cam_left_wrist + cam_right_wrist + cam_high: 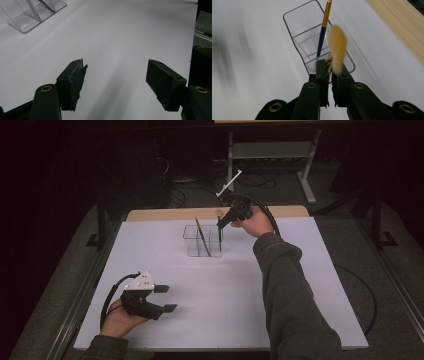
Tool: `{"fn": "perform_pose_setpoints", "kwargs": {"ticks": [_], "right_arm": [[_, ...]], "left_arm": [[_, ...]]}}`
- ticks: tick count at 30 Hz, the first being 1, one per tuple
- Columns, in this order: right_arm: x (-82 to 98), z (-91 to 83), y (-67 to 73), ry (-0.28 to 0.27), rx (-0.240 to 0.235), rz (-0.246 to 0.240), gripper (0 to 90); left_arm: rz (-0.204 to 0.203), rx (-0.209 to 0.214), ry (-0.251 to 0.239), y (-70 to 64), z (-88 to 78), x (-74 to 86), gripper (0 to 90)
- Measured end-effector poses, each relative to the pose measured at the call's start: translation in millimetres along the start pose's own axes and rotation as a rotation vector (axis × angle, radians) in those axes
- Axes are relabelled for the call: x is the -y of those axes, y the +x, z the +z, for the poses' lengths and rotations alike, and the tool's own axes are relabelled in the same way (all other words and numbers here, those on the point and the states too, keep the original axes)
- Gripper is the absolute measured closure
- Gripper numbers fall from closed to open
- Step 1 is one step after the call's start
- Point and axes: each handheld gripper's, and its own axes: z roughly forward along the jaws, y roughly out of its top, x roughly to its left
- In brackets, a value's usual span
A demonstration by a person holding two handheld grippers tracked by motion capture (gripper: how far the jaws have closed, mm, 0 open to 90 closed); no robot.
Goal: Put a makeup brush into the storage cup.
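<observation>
A clear plastic organizer (191,248) with divided compartments stands at the far middle of the white table (225,300). A thin brush (202,237) leans inside it; the right gripper view shows its dark blue handle and gold ferrule (323,27). My right gripper (220,223) hangs over the organizer's (294,15) right end, shut (330,67) on a second brush whose fluffy yellow tuft (337,48) sticks out past the jaw tips. My left gripper (167,298) rests low at the near left, open (116,80) with nothing between its pads. A corner of the organizer (25,23) appears at the upper left of the left gripper view.
A bare wooden strip (170,213) runs along the table's far edge (402,25). A thin white rod (230,182) slants up behind the right gripper. Beyond the table lie dark floor, cables and a metal stand (307,165).
</observation>
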Motion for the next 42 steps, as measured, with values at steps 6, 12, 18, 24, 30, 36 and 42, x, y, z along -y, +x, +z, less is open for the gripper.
{"fn": "perform_pose_setpoints", "kwargs": {"ticks": [6,12,18,24,30,36,42], "right_arm": [[0.9,3.6,-0.2,0.002,-0.005,0.000,83.2],[1.3,6.1,-0.3,0.006,-0.008,0.002,83.2],[4.0,9.9,-1.2,0.011,-0.010,0.009,83.2],[6.1,13.2,-1.9,0.017,-0.011,0.015,83.1],[9.0,17.2,-3.0,0.016,-0.014,0.023,82.5],[9.4,20.4,-3.2,0.014,-0.009,0.041,77.1],[8.9,18.8,-2.6,0.002,-0.005,0.046,74.7]], "left_arm": [[0.000,0.000,-0.001,0.2,0.0,0.2,30.3],[0.005,-0.001,-0.002,0.7,-0.1,0.2,30.3],[0.001,0.001,-0.002,0.4,0.2,0.2,30.3],[-0.004,0.002,-0.002,0.3,0.3,0.4,30.3],[-0.011,0.003,-0.002,-0.2,0.8,0.6,30.3],[-0.003,0.001,0.005,0.5,0.7,0.6,30.3],[-0.011,0.000,0.002,0.0,0.4,0.8,30.3]]}}
